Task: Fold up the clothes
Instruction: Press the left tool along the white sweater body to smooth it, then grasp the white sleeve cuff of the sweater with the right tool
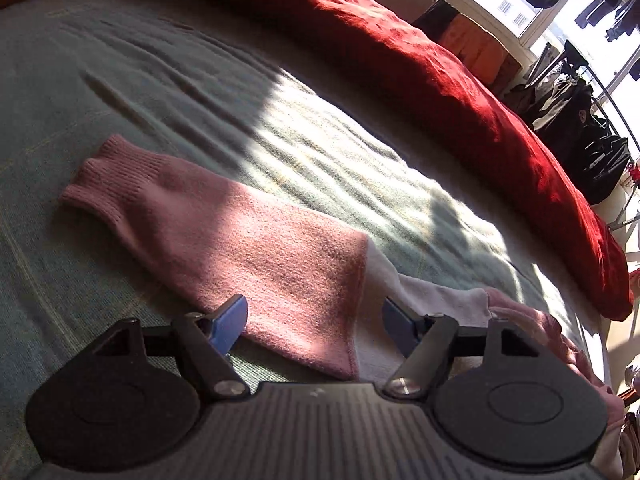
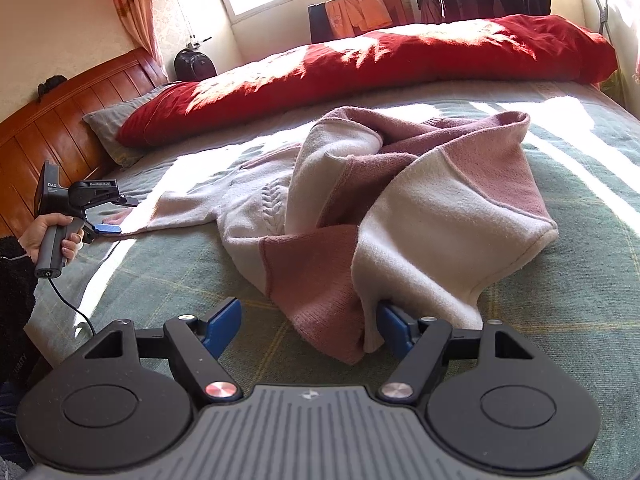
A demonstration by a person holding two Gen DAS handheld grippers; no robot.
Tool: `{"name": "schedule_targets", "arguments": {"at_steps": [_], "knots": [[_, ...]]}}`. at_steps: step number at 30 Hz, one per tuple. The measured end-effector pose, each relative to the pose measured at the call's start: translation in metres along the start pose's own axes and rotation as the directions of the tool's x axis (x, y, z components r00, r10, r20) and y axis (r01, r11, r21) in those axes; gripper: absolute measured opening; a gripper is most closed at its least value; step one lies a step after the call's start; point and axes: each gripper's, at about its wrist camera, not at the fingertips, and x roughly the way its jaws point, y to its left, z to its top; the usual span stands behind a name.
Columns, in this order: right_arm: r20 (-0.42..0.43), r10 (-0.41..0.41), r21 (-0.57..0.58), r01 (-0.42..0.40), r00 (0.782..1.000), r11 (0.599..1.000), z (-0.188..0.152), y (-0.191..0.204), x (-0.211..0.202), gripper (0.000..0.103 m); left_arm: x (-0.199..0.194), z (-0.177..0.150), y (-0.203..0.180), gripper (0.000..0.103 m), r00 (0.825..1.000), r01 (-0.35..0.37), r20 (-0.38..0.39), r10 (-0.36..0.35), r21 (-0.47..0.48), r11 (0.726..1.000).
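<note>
Sunlit bed point(image 2: 168, 280) with a bunched pink-and-white sweater point(image 2: 400, 216) at centre, one sleeve point(image 1: 224, 236) laid flat. Left gripper point(image 1: 314, 322) and right gripper point(image 2: 312, 326) both gape, clamping nothing. Risk: closing on the near heap may catch several layers, dragging the bundle instead of spreading it.

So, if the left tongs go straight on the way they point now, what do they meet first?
Probably the pink sleeve lying on the green bedcover; the open left tongs are already over its wide end, though depth is unclear.
</note>
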Motion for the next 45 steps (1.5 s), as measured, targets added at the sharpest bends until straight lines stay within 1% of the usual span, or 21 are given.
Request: {"name": "schedule_targets", "arguments": {"at_steps": [1,3,6,7,8,14,16,17,18,20,23,24,25,27,29,31,34,37,40,43,45], "knots": [[0.001,0.0,-0.002,0.0,1.0,1.0,0.001,0.001,0.0,0.078,0.001,0.001,-0.007,0.073,1.0,0.027,-0.003,-0.027,0.009,1.0],[0.0,-0.001,-0.007,0.001,1.0,1.0,0.001,0.002,0.001,0.078,0.01,0.003,-0.036,0.073,0.994,0.107,-0.028,-0.106,0.044,0.993],[-0.001,-0.004,-0.013,0.004,1.0,1.0,0.003,0.004,0.002,0.078,0.031,0.0,-0.079,0.075,0.974,0.202,-0.128,-0.189,0.094,0.975],[-0.002,-0.005,-0.012,0.005,1.0,1.0,0.003,0.005,0.003,0.078,0.04,-0.004,-0.091,0.075,0.971,0.198,-0.163,-0.178,0.116,0.973],[-0.002,-0.005,-0.013,0.005,1.0,1.0,0.003,0.005,0.003,0.078,0.049,-0.008,-0.1,0.075,0.972,0.178,-0.179,-0.151,0.141,0.974],[-0.012,-0.012,-0.012,0.011,1.0,1.0,0.001,0.001,0.006,0.078,0.098,-0.014,-0.097,0.074,0.983,0.06,-0.184,-0.027,0.178,0.982],[-0.011,-0.013,-0.006,0.013,1.0,1.0,0.001,-0.001,0.006,0.078,0.094,-0.007,-0.086,0.073,0.99,0.048,-0.139,-0.027,0.148,0.988],[-0.01,-0.012,-0.004,0.012,1.0,1.0,0.001,-0.003,0.005,0.078,0.09,-0.003,-0.082,0.072,0.991,0.021,-0.13,-0.003,0.131,0.991],[-0.009,-0.012,-0.004,0.012,1.0,1.0,0.0,-0.004,0.004,0.078,0.085,-0.001,-0.078,0.072,0.992,-0.013,-0.125,0.031,0.139,0.99],[-0.003,-0.015,-0.003,0.015,1.0,1.0,0.0,-0.006,0.001,0.078,0.076,0.0,-0.07,0.071,0.988,-0.083,-0.114,0.106,0.19,0.978],[0.011,-0.008,0.017,0.008,1.0,1.0,0.0,-0.011,-0.001,0.078,0.06,-0.004,-0.047,0.071,0.989,-0.069,-0.114,0.091,0.184,0.981],[0.013,-0.008,0.02,0.007,1.0,1.0,0.001,-0.011,-0.002,0.078,0.054,-0.004,-0.043,0.071,0.991,-0.054,-0.111,0.073,0.17,0.984],[0.014,-0.007,0.02,0.007,1.0,1.0,0.001,-0.01,-0.002,0.078,0.049,-0.005,-0.041,0.072,0.992,-0.042,-0.109,0.061,0.165,0.985],[0.019,-0.008,0.016,0.007,1.0,1.0,0.002,-0.008,-0.004,0.078,0.037,-0.008,-0.044,0.073,0.992,-0.048,-0.11,0.069,0.183,0.982],[0.033,-0.009,-0.004,0.01,0.999,1.0,0.003,-0.003,-0.009,0.078,0.024,-0.018,-0.059,0.073,0.995,-0.053,-0.069,0.074,0.264,0.963],[0.05,-0.014,-0.023,0.015,0.999,1.0,0.005,0.002,-0.016,0.078,0.01,-0.03,-0.077,0.076,0.998,-0.047,-0.021,0.059,0.359,0.932],[0.08,-0.034,-0.052,0.038,0.996,0.998,0.007,0.007,-0.027,0.078,-0.01,-0.056,-0.102,0.081,1.0,0.002,-0.005,0.001,0.455,0.891],[0.1,-0.068,-0.094,0.077,0.993,0.993,0.008,0.009,-0.034,0.078,-0.028,-0.09,-0.125,0.082,0.997,0.079,-0.038,-0.07,0.532,0.843],[0.111,-0.125,-0.16,0.142,0.986,0.977,0.008,0.008,-0.032,0.074,-0.042,-0.125,-0.142,0.085,0.988,0.156,-0.087,-0.129,0.583,0.798],[0.084,-0.171,-0.215,0.185,0.982,0.959,0.009,0.003,-0.021,0.069,-0.055,-0.164,-0.158,0.086,0.979,0.202,-0.124,-0.16,0.645,0.737],[0.069,-0.198,-0.248,0.209,0.978,0.946,0.008,-0.002,-0.012,0.062,-0.063,-0.189,-0.166,0.086,0.974,0.226,-0.145,-0.175,0.692,0.686]]}}
